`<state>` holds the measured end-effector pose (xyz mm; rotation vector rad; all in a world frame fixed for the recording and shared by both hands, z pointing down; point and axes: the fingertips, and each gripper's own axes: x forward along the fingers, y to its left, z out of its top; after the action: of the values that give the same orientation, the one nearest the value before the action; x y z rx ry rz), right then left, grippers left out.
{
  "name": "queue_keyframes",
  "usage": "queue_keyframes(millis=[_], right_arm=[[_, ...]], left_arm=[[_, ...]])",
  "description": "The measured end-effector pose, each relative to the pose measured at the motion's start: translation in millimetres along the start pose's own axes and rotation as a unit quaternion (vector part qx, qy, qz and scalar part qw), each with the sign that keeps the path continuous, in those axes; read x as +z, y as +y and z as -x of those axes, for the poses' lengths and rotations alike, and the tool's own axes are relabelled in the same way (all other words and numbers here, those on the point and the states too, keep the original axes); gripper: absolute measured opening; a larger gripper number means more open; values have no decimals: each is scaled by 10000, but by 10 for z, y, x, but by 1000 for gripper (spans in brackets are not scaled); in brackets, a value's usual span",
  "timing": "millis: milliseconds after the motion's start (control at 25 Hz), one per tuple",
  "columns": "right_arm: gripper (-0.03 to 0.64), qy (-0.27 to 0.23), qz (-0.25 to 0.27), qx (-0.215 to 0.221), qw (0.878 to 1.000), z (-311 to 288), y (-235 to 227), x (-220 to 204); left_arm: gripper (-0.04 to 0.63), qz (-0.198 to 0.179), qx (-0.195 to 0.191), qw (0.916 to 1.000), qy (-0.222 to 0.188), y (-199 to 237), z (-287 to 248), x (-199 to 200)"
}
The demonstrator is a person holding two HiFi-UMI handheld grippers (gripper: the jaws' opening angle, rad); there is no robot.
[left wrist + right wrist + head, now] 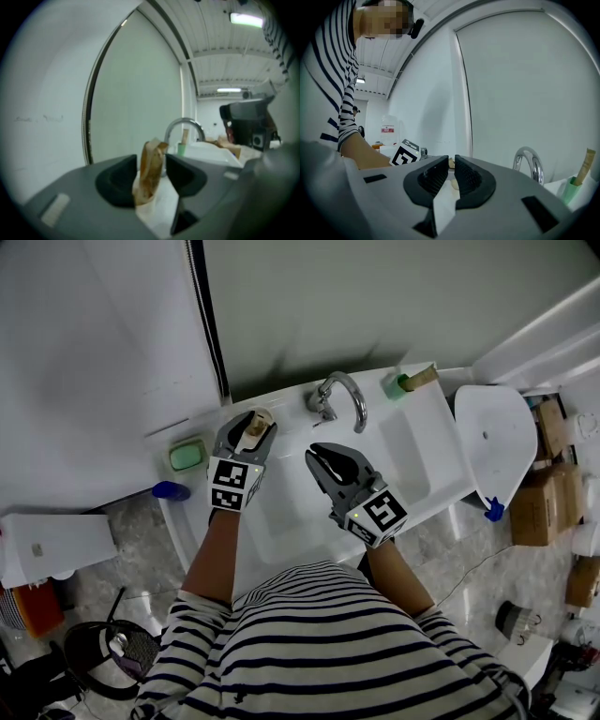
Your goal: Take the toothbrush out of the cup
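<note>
Got left hand-held gripper (251, 422) open wide w/ a tan thing (151, 169) standing between jaws, not squeezed yet; got right hand-held gripper (316, 452) shut tight, empty. Looks like toothbrush (423, 377) in green cup (397, 384) sits at far sink (281, 512) corner, past tap (342, 395), well apart from both. Could grab wrong thing, or tip tan thing over w/ crooked squeeze.

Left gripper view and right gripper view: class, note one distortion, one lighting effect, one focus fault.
Left gripper view: the fisheye bows the dark door strip into an arc, the ceiling lamp glares, the close left gripper looks soft. Right gripper view: black corners; the wall seam curves.
</note>
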<state>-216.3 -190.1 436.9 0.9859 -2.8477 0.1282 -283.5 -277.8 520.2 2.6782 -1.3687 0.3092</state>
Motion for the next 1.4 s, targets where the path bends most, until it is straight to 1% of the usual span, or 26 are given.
queue_keyframes(millis=[160,320,480,760,1160,1400], right_arm=[[9,6,-5,20,10000,-23,-1,-14],[9,3,-5,24,10000,-26,-5,-12],[9,-37,-3,6,10000,-15,-15,1],[9,-98,43,0,9999,8,6,67],[9,-248,96,39,9996,60,73,152],[9,-371,158,24,9992,132,129,253]], left_arm=[[95,3,-33,10000,12,-3,-14,-9],[60,-48,-25,10000,61,7,-20,-13],[46,-114,29,9999,16,38,-5,44],[43,-190,127,9994,-253,68,94,273],[41,-448,307,9942,-930,59,435,916],[41,-564,302,9905,-1219,-61,723,1223]])
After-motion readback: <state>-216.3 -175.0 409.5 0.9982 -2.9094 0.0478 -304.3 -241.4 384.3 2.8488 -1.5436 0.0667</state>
